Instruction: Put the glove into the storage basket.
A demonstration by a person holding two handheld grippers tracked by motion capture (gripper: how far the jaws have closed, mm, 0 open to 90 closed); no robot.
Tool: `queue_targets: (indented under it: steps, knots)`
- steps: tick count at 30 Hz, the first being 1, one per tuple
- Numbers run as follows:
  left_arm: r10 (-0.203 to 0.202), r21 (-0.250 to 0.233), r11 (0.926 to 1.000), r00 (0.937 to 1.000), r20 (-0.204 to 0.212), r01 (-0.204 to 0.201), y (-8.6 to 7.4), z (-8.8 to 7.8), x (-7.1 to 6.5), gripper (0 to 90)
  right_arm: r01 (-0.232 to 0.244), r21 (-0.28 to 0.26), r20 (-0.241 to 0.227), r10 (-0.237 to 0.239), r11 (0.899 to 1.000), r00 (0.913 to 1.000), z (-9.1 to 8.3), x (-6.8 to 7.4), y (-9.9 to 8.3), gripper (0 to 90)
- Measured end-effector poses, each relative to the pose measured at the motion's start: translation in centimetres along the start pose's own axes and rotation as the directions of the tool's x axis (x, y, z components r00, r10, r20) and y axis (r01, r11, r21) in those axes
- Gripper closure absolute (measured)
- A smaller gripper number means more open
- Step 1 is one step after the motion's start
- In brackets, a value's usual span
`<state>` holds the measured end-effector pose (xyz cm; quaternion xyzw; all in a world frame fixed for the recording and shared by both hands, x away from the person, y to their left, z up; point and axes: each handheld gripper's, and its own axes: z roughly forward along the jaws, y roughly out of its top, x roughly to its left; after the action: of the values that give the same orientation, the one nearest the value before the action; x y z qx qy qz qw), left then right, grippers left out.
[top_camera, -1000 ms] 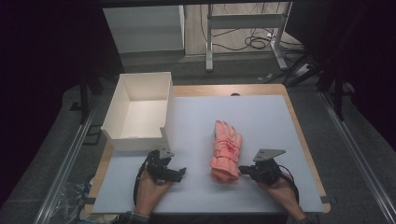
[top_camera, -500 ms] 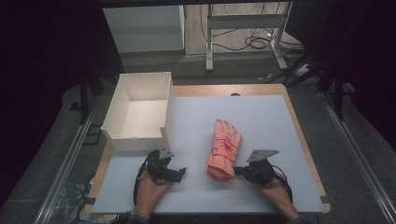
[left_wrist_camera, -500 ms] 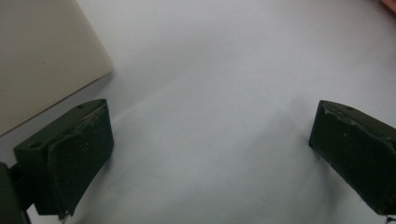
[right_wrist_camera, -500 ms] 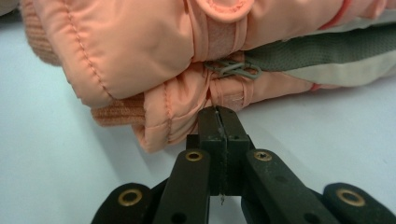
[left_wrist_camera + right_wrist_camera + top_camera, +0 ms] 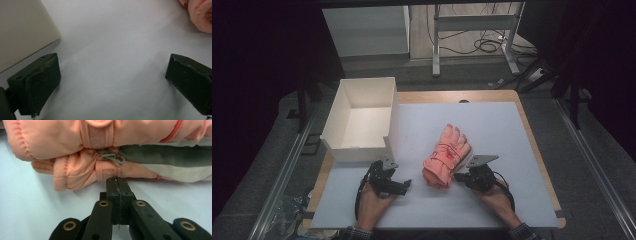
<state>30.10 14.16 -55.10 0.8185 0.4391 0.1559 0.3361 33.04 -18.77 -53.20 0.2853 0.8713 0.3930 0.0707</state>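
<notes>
- Lying near the middle of the table [image 5: 522, 120], a little toward its near edge, the pair of pink gloves [image 5: 446, 156] rests one on the other, cuffs toward the person and fingers toward the far edge.
- In the right gripper view the pair [image 5: 105, 150] shows a grey cord at the wrist strap and a grey and white palm side on the lower glove.
- The right gripper [image 5: 117, 182] has its jaws pressed fully together with nothing between them; their tip is at the lower glove's side by the cuff, touching or almost touching, I cannot tell which.
- In the high view this gripper [image 5: 462, 176] sits just to the right of the cuffs, near the table's near edge.
- The left gripper [image 5: 110, 77] has its jaws wide apart over bare table, holding nothing; the gloves are only at the corner of its view.
- In the high view it [image 5: 402, 186] rests left of the cuffs, apart from them.
- The white box [image 5: 362, 115] stands open at the far left corner of the table, well apart from the gloves.
- I judge the step in hand to be taking hold of the gloves at the cuff.
- To do it well, the right jaws should first open, then go around both cuffs together, low against the table, so the lower glove is not left behind.
- Soft padding can slip, so a deep bite over the strap looks safer than a pinch at the edge.
</notes>
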Motion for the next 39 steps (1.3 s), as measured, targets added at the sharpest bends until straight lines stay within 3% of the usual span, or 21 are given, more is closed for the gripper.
queue_targets:
  steps: [17, 27, 39]
  knots:
    - [0.001, 0.001, 1.0000, 1.0000, 0.000, -0.001, 0.0, 0.0, 0.0, 0.0, -0.028, 0.001, 0.024, 0.028, 1.000, 0.9993, 0.8, -0.6, 0.8, 89.4]
    - [0.000, 0.001, 1.0000, 1.0000, 0.000, 0.000, 0.0, 0.0, 0.0, 0.0, 0.000, 0.007, 0.042, 0.000, 1.000, 0.9991, 2.0, 0.1, 1.8, 89.4]
    - [-0.003, 0.004, 1.0000, 1.0000, 0.002, 0.003, 0.0, 0.0, 0.0, 0.1, 0.014, 0.000, 0.050, -0.014, 1.000, 0.9986, 1.2, 0.2, 1.4, 85.7]
